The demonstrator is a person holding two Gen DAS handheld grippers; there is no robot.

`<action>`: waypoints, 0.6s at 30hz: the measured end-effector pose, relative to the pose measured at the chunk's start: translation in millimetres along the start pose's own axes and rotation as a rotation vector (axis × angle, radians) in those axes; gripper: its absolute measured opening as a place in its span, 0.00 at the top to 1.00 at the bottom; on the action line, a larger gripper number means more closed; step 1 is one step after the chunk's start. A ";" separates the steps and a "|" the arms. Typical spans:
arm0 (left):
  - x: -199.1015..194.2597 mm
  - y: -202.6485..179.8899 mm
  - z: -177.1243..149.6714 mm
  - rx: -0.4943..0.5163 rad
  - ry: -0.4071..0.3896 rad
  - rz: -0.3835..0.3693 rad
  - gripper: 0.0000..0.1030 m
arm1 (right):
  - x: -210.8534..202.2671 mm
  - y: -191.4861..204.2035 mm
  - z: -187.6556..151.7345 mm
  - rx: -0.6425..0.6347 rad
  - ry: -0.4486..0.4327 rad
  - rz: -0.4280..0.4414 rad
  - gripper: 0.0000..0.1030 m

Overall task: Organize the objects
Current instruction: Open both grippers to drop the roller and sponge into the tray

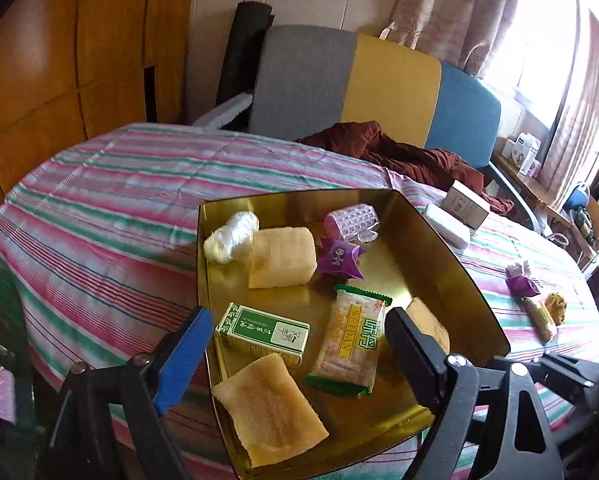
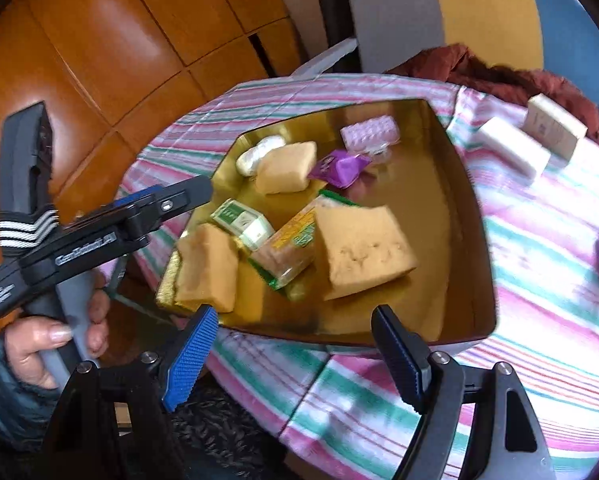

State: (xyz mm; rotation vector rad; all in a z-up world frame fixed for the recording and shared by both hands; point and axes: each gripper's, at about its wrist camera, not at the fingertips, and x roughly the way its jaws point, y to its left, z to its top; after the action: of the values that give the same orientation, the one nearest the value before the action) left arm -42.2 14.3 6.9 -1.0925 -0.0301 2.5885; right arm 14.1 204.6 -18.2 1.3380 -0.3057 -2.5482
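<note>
From my feed, L claw [image 1: 295,344] is spread wide w/ nothing between its pads, hanging over the near end of the gold tray [image 1: 451,256], lower centre of left wrist view. R claw [image 2: 295,356] also wide and empty, low centre of right wrist view, just short of the tray's near rim. In the tray I see: a green box [image 1: 263,332] and a WEIDAN snack pack [image 1: 349,340] side by side btwn the L claw fingers' line of sight, a yellow sponge [image 1: 269,404] at the near corner overhanging the rim, another sponge block [image 1: 281,258] mid-left, a white thread roll [image 1: 231,236] touching it at upper left, a purple candy pack [image 1: 339,260] just right of it, and a pink studded roller [image 1: 351,220] toward the far wall. A third sponge [image 2: 363,248] lies tilted on the right side, leaning on the snack pack in right wrist view. Still out on the striped surface [image 1: 111,200]: a white block [image 1: 447,224] and a small carton [image 1: 465,200] right of the tray at upper right, plus a purple wrapped item [image 1: 521,280] and other small snacks far right, blurry. A hand [image 2: 51,344] grips the L claw's handle at lower left of right wrist view.
</note>
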 end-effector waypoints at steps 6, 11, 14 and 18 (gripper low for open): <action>-9.8 -13.9 -3.0 0.056 -0.041 0.027 0.09 | -11.7 0.8 3.1 -0.014 -0.071 -0.111 0.20; -11.5 -20.3 -5.9 0.072 -0.037 0.027 0.09 | -16.2 -4.7 4.4 0.004 -0.100 -0.161 0.20; -11.3 -24.0 -8.5 0.080 -0.030 0.027 0.09 | -16.9 -10.0 3.6 0.019 -0.108 -0.185 0.20; -11.1 -29.9 -11.4 0.095 -0.026 0.026 0.09 | -17.5 -14.9 1.8 0.029 -0.117 -0.211 0.19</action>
State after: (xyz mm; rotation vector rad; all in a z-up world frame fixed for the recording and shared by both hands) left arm -18.3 38.0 10.9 -1.0324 0.1003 2.5980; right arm 20.4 224.4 -8.1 1.2956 -0.2343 -2.8134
